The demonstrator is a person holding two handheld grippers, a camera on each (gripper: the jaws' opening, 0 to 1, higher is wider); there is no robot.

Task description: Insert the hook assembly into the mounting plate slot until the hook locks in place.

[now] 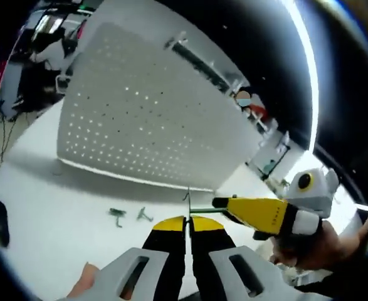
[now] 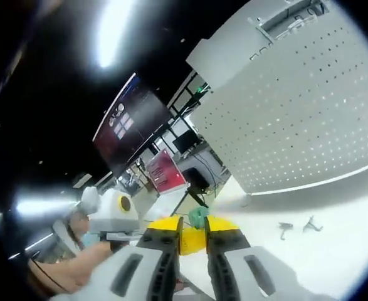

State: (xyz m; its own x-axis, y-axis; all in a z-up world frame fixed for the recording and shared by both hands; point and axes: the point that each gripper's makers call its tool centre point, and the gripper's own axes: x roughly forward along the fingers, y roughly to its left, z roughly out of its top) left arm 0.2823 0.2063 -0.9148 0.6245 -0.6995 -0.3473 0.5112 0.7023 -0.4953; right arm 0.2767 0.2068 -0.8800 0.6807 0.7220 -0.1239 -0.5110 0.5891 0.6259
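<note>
the left gripper (image 1: pixel 187 227) has its jaws pressed nearly together on a thin green hook assembly (image 1: pixel 199 210), whose rod the right gripper (image 1: pixel 224 204) meets from the side. the right gripper's jaws stand a little apart around something green, probably the hook's base. the white pegboard mounting plate (image 1: pixel 152 106) stands upright beyond. the hook looks light, stiff and slippery; hold it by the base.

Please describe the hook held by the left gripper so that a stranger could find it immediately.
Start at the white pegboard standing on the white table. In front of it, the left gripper pinches a thin green hook. Unlike the two loose hooks lying leftward, it stands upright.
</note>
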